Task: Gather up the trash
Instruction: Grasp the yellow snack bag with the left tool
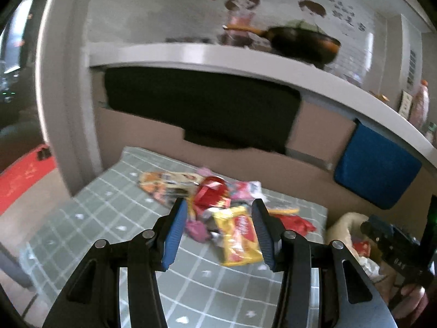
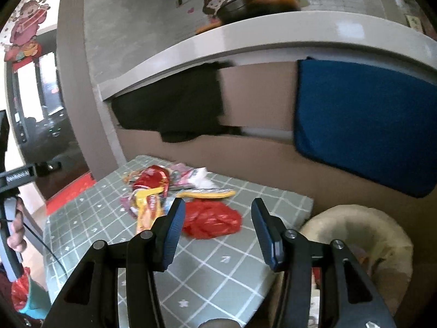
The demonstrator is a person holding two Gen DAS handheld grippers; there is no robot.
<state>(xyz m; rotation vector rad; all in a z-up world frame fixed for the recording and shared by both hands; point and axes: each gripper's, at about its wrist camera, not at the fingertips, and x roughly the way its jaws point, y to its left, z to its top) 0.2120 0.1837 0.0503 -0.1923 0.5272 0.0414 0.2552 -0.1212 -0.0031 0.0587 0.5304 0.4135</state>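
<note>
— Wrappers (image 1: 218,207) lie heaped on the checked counter (image 1: 109,218). Can any brand be read?

— No; the print on the yellow packet (image 1: 239,237) and red packet (image 1: 211,194) is blurred. The wall lettering (image 1: 344,12) is unreadable too.

— And the tools?

— The left tool (image 1: 220,235) and right tool (image 2: 215,232) both stand apart, empty, above the pile. The red bag (image 2: 211,218) lies nearest the right one. The cream bin (image 2: 355,235) beside the counter is cut off, its contents unclear.

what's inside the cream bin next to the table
The cream bin shows a red wrapper and pale scraps near its rim; its wall and the tongs hide anything deeper.
</note>
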